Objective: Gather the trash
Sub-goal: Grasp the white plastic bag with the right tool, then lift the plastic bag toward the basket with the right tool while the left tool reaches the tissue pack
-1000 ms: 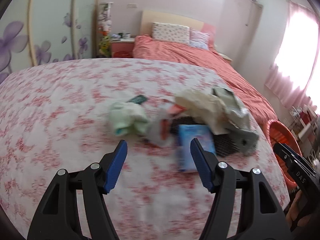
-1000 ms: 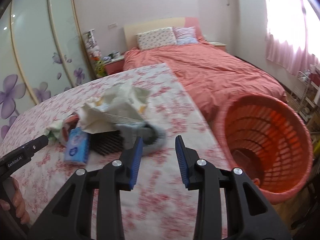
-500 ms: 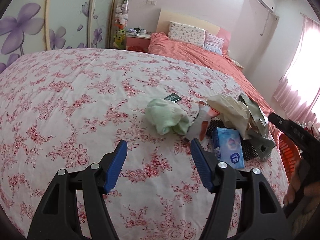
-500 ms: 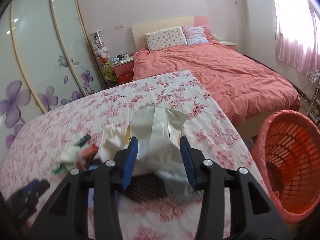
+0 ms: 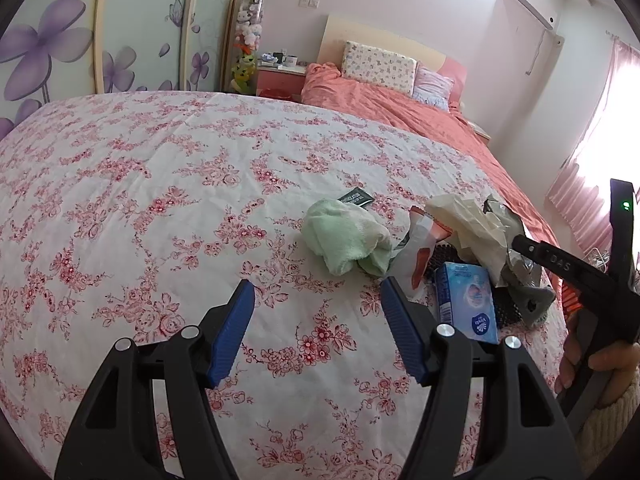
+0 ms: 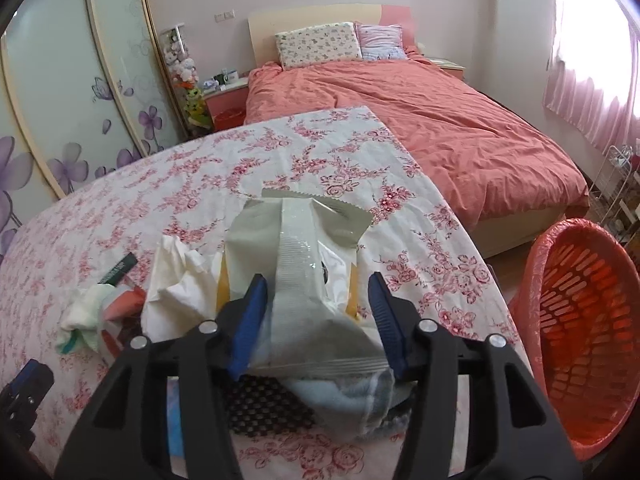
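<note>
My right gripper: jaws just opening, straddling the silver wrapper without pressing it. My left gripper: spread wide, empty, over the floral sheet. Orange basket: beside the bed.

A coral-covered bed with two pillows beside flower-painted wardrobe doors.

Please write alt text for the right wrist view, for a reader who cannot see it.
The right gripper, jaws just opening, straddles a silver wrapper on a litter pile atop a floral cloth; its pads do not press it. An orange basket stands at right.
</note>
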`<state>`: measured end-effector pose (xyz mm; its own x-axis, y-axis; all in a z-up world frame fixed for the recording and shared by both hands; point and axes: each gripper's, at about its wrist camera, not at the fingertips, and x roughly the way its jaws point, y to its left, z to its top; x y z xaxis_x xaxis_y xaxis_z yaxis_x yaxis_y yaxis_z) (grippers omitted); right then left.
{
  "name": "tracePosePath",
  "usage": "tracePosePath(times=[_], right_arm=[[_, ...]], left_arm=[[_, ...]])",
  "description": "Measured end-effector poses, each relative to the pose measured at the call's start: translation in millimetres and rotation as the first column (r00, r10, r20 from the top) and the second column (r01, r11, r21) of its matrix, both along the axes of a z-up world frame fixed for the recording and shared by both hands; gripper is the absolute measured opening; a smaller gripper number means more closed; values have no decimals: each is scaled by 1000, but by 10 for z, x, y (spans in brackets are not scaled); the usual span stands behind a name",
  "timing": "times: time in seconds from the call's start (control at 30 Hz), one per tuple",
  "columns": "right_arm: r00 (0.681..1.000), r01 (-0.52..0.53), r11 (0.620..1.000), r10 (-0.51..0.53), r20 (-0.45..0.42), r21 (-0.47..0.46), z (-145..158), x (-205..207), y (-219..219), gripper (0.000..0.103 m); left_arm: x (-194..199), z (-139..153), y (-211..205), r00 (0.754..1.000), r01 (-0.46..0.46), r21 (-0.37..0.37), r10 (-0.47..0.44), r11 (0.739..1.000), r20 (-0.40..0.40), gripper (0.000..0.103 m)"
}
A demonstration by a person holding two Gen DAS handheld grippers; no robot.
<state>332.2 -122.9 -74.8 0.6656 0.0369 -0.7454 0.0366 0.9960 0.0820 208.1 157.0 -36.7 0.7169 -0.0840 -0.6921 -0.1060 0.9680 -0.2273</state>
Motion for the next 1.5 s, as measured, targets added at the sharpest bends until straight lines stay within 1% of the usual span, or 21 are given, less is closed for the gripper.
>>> tracePosePath(times=[0.03, 0.07, 0.1, 0.13, 0.17, 0.2, 0.23, 0.4, 0.63, 0.8, 0.97, 1.07, 1.13, 1.2, 1.3, 1.47, 1.5], right_arm=[[1000, -2, 1000, 2, -18, -5, -34, 38, 9, 52], [999, -2, 1000, 2, -32, -7, -60, 63, 15, 45], [998, -9, 1000, 8, -59, -7, -122, 102, 17, 43], [998, -15, 1000, 14, -64, -10, -153, 106, 24, 37], [998, -19, 1000, 18, -64, -17, -180, 106, 32, 30], [999, -19, 999, 18, -50, -33, -192, 85, 43, 27], [999, -21, 999, 19, -35, -44, -185, 61, 53, 22], [999, -37, 999, 37, 16, -4, -76, -17, 9, 16], [989, -31, 998, 22, 147, 55, 292, -237, -138, 16], [981, -8, 998, -4, 195, 60, 460, -444, -302, 15], [977, 29, 999, -38, 209, 46, 517, -659, -467, 15], [976, 50, 998, -59, 209, 48, 494, -830, -603, 15], [977, 59, 997, -69, 201, 55, 470, -884, -676, 15], [978, 68, 996, -79, 192, 60, 443, -935, -745, 15], [980, 75, 995, -86, 180, 63, 397, -990, -819, 16], [981, 81, 994, -93, 171, 76, 344, -1068, -910, 16], [981, 81, 994, -93, 170, 75, 332, -1079, -914, 16]], left_arm=[[2, -9, 0, 1000, 1, -3, -1, 1000, -3, 65], [3, -15, -5, 1000, 3, -5, -3, 1000, -5, 65], [5, -16, -13, 1000, 4, -3, -4, 1000, -5, 65], [10, -21, -18, 1000, 6, -2, -6, 1000, -5, 65], [12, -23, -23, 1000, 9, -2, -9, 1000, -5, 65], [14, -21, -29, 1000, 12, -2, -12, 1000, -4, 65], [17, -20, -34, 1000, 14, -2, -14, 1000, -3, 65], [13, -5, -75, 1000, 27, 1, -27, 1000, 3, 65], [-22, 61, -247, 998, 67, 0, -67, 998, 15, 65], [-45, 91, -532, 991, 132, 6, -132, 991, 22, 65], [0, 46, -889, 979, 202, 28, -202, 979, 3, 65], [33, -6, -1067, 974, 228, 42, -227, 973, -17, 65], [49, -56, -1191, 971, 238, 64, -237, 969, -31, 65], [79, -107, -1281, 972, 233, 91, -229, 968, -50, 65], [137, -186, -1333, 977, 207, 110, -200, 972, -78, 65], [238, -257, -1323, 982, 168, 110, -157, 980, -107, 65], [251, -255, -1317, 983, 164, 111, -153, 980, -100, 63]])
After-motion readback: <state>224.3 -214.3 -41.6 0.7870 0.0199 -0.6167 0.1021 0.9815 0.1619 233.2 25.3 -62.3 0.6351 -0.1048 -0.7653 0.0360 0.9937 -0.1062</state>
